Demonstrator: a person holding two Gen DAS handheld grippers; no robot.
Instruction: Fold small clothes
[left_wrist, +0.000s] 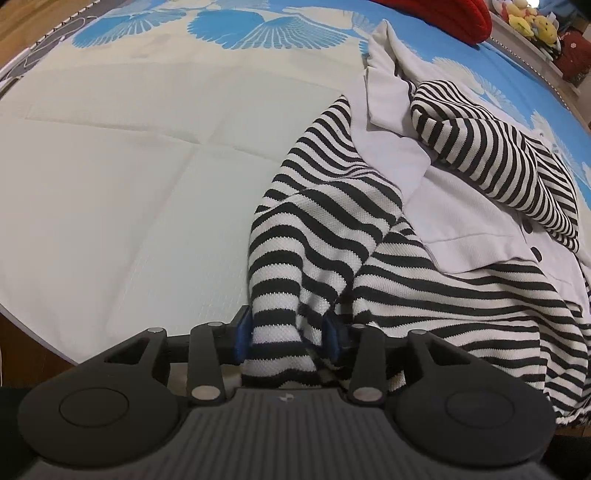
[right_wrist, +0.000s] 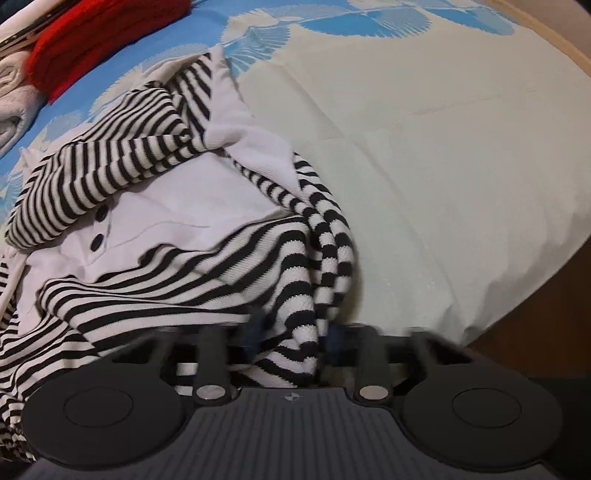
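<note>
**Ana:** Striped knit is what both grippers are dealing with. Left wrist view first: the black-and-white striped garment (left_wrist: 369, 240) lies crumpled just ahead and to the right of the left gripper (left_wrist: 288, 338), with one bunched end hanging down between its blue pads (left_wrist: 242, 332).

**Ben:** Is it gripped?

**Ana:** I judge not. The jaws stand partly open, and the cloth sits between them with a dark gap beside the right pad. The pads flank it rather than pinch it.

**Ben:** And beyond it?

**Ana:** A white buttoned panel (left_wrist: 461, 206) lies further ahead to the right, with a striped sleeve draped over it. The pale bedsheet (left_wrist: 129, 184) is bare to the left.

**Ben:** Right wrist view?

**Ana:** The right gripper (right_wrist: 293, 334) is blurred, but its jaws are narrow, with a striped sleeve (right_wrist: 332, 251) running down between them. It looks clamped on that cloth. The garment's body spreads ahead and to the left, and a red knit (right_wrist: 92, 40) sits well beyond.

**Ben:** So how should this step go?

**Ana:** My guess is the garment needs spreading flat before any fold. Each gripper should take a single edge layer, not a bunch. Then draw the two apart evenly over the bare sheet, keeping the cloth low so the sleeves don't twist under.
</note>
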